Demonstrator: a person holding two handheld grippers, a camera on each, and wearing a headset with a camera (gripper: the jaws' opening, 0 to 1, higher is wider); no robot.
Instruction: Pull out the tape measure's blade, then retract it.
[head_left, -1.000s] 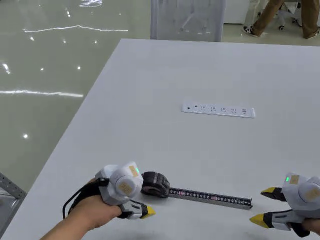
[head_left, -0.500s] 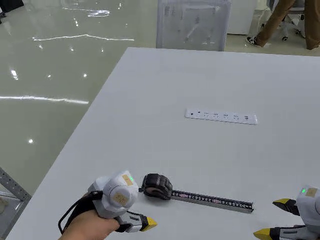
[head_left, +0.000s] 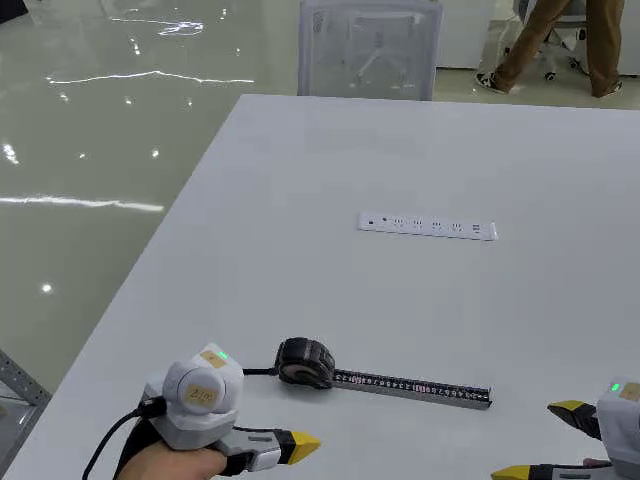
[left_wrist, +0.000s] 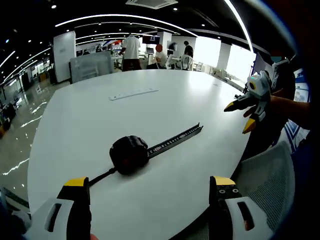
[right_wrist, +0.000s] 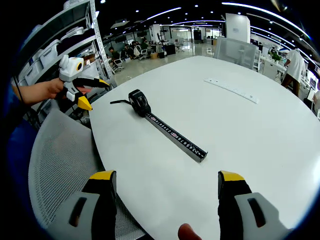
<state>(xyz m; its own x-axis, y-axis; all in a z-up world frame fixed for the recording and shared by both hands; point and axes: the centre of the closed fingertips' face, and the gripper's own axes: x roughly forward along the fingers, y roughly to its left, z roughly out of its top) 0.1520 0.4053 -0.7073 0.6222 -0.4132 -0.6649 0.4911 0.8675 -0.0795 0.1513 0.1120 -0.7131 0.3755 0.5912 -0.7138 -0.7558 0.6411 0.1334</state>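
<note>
White workbench (head_left: 300, 200) has the tape measure (head_left: 305, 362) lying blade (head_left: 410, 387) out, left gripper (left_wrist: 149, 182) and right gripper (right_wrist: 167, 175) both gaping empty, left gripper view catches people (left_wrist: 131, 47) way back.

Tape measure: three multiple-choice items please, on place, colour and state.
1. Where is the tape measure's case? A held in midair; B on the table, nearer the left gripper; C on the floor.
2. Colour of the fingertips? A yellow; B red; C blue.
3. The blade is: A fully retracted; B clamped in jaws; C pulled out, flat on the table.
Answers: 1 B, it lies just ahead of the left gripper; 2 A, yellow tips in each view; 3 C, it lies extended, the right gripper open and apart.
</note>
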